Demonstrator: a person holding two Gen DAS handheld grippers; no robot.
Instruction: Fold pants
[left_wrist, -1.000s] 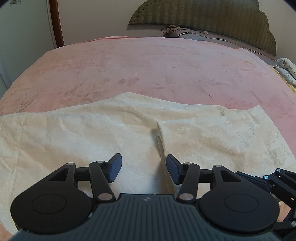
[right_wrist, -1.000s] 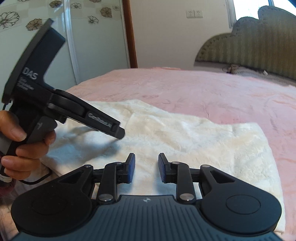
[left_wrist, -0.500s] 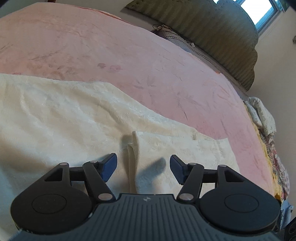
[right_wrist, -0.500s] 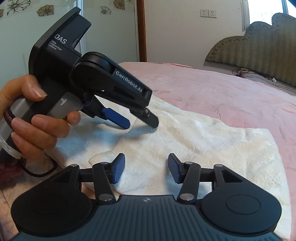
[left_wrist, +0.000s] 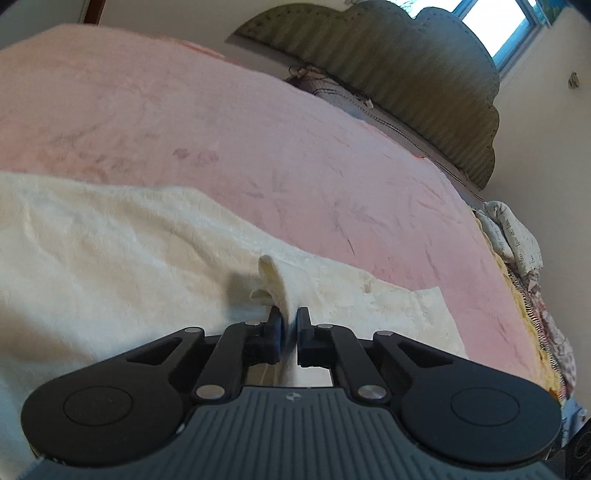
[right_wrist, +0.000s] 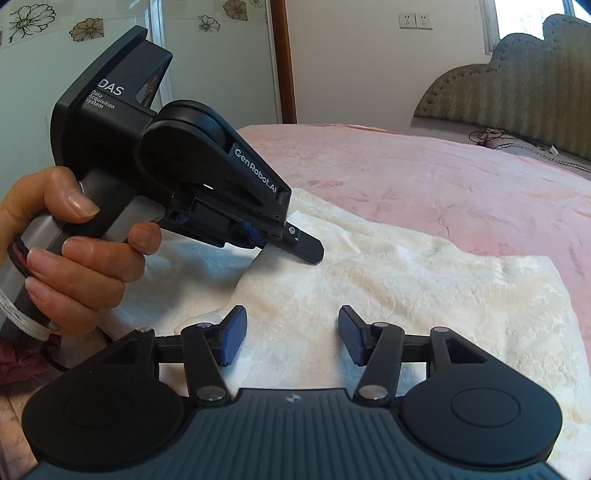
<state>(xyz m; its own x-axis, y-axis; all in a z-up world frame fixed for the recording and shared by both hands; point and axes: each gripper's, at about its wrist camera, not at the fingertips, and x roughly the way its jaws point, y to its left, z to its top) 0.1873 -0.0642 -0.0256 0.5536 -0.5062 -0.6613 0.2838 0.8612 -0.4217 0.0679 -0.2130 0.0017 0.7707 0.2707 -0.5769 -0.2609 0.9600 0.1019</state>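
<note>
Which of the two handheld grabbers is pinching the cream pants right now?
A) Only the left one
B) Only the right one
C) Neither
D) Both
A: the left gripper is shut on a raised fold of the cream pants, while the right gripper is opening above the cloth with nothing pinched between its pads.

Home bedroom, pink bedspread (left_wrist: 258, 155), padded headboard (left_wrist: 406, 74), floral wardrobe doors (right_wrist: 74, 33)

The left gripper (left_wrist: 289, 325), open a moment ago, now pinches a raised fold of the cream fleece pants (left_wrist: 273, 280); the right gripper's (right_wrist: 291, 334) jaws are opening wider.
</note>
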